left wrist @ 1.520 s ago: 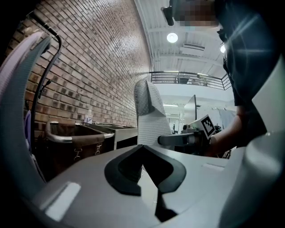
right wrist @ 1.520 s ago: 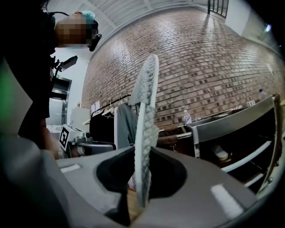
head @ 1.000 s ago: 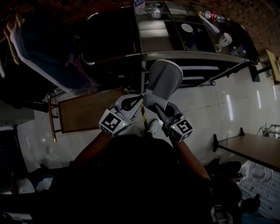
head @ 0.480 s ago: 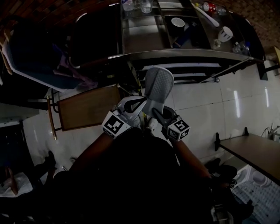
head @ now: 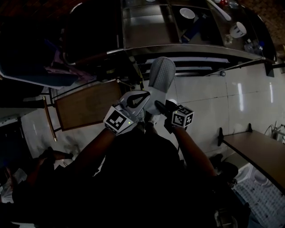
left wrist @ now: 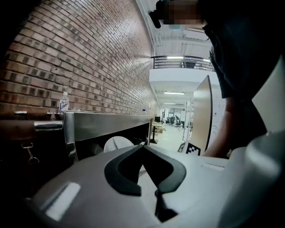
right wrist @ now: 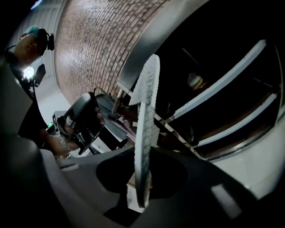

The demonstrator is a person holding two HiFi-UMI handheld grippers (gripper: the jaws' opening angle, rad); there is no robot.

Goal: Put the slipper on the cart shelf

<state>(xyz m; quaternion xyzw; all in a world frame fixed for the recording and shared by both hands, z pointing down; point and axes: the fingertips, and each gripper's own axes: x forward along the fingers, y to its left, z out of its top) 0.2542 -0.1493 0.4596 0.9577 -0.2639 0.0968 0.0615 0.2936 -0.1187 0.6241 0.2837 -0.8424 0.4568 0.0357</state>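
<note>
The grey slipper point(head: 161, 76) is held sole-up in front of the steel cart point(head: 191, 48), its toe towards the cart's lower shelves point(head: 196, 62). My right gripper point(head: 158, 105) is shut on the slipper's heel end. In the right gripper view the slipper point(right wrist: 146, 120) stands edge-on between the jaws of that gripper point(right wrist: 141, 180), with the shelves' rails point(right wrist: 222, 89) behind it. My left gripper point(head: 141, 96) lies against the heel's left side. Its jaw tips meet in the left gripper view point(left wrist: 143, 145), with nothing clamped between them.
Bowls and cups point(head: 187, 13) stand on the cart's top. A brown wooden panel point(head: 87, 109) leans left of the cart. A table point(head: 258, 151) stands at the right on the pale tiled floor point(head: 209, 102). A brick wall point(left wrist: 80, 67) runs behind the cart.
Both grippers have sunk with the slipper and come nearer the cart's lower shelves. The slipper has turned from leaning right to pointing almost straight at the cart.
</note>
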